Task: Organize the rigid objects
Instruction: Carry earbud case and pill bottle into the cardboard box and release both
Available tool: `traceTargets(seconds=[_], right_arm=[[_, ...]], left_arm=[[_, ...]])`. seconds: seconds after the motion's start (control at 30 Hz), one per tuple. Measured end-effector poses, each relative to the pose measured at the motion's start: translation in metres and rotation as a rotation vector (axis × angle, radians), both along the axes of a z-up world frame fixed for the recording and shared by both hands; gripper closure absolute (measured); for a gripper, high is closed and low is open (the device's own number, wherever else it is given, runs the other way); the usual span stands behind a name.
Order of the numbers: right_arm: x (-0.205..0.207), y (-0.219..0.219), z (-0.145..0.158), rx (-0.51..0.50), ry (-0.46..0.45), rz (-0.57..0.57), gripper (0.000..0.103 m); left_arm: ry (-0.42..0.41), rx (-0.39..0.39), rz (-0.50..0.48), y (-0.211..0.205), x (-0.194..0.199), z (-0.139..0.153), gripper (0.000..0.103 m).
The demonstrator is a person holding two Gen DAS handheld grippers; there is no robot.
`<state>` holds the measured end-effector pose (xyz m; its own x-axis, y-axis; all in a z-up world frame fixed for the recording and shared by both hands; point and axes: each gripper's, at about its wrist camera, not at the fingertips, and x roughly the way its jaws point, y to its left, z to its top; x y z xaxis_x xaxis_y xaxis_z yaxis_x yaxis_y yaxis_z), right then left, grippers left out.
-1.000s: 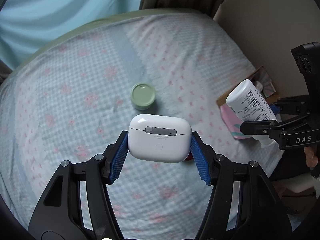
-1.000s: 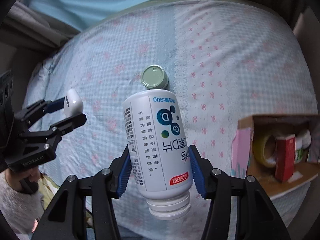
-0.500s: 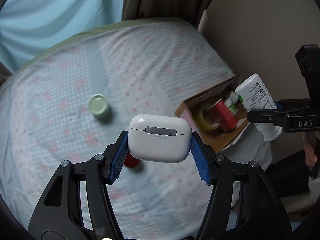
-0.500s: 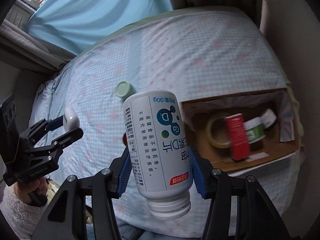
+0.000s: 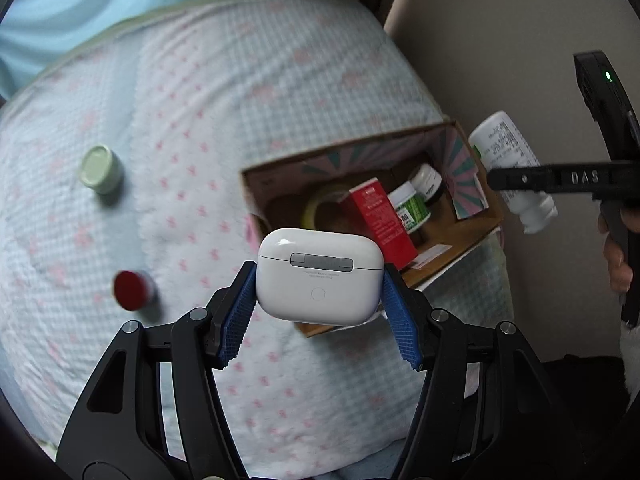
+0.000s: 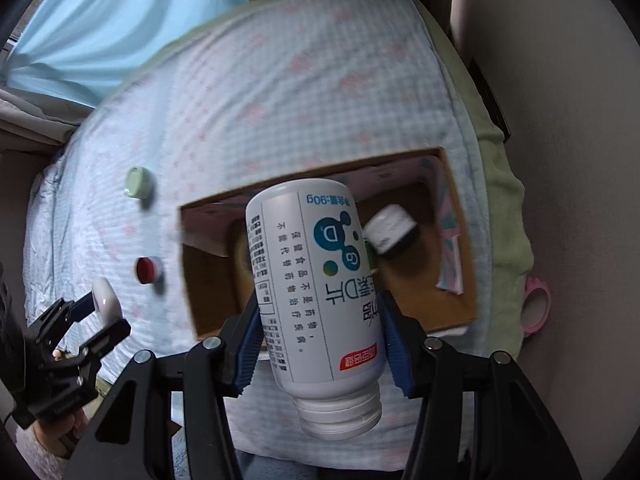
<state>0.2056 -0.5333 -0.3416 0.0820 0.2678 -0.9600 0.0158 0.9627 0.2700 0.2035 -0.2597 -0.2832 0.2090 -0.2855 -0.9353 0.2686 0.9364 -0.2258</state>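
Left wrist camera is now looking almost straight down into the cardboard box (image 5: 472, 240), which was sitting off at the edge half a second ago; both grippers are closing in over it. The left gripper (image 5: 318, 300) is clamping a glossy white earbud case (image 5: 318, 276), rounded like a pebble, between its ribbed blue pads (image 5: 236, 320), and it is hanging just above the box's near corner. The right gripper (image 6: 320, 332) is squeezing a smooth white plastic bottle (image 6: 316, 292), held cap toward the camera, directly over the box opening (image 6: 452, 280).

Inside the box a red carton (image 5: 378, 220), a roll of yellowish tape (image 5: 316, 208) and two small white-lidded jars (image 5: 418, 196) are lying together. Left of the box, on the quilt, a pale green round jar (image 5: 100, 168) and a small red-capped jar (image 5: 132, 290) are standing well apart.

The box is resting on a puffy blue-checked bedspread (image 5: 200, 100) dotted with pink flowers; beyond it a light blue curtain (image 6: 120, 20) is hanging, and a beige wall is running along the box's right side.
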Motion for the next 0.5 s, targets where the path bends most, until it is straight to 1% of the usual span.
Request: traceTargets(seconds=[0.13,0.2,0.33,0.43,0.5], right_arm=[[0.016,-0.015,-0.026,-0.001,0.036,0.031,0.053],[0.025,-0.015,-0.036,-0.021,0.042,0.079,0.053],[0.041,-0.002,-0.051,-0.072,0.040,0.238,0.053],[0.051,0.017,-0.067,-0.126,0.044,0.397,0.053],[0.054,0.026,-0.076,-0.141,0.047,0.467,0.053]], left_arm=[[0.042,0.044,-0.017,-0.026,0.010,-0.027,0.045],[0.067,0.066,-0.024,-0.034,0.015,-0.040,0.045],[0.116,0.117,-0.046,-0.049,0.025,-0.068,0.045],[0.148,0.166,-0.083,-0.058,0.027,-0.088,0.045],[0.163,0.191,-0.104,-0.061,0.026,-0.099,0.045]])
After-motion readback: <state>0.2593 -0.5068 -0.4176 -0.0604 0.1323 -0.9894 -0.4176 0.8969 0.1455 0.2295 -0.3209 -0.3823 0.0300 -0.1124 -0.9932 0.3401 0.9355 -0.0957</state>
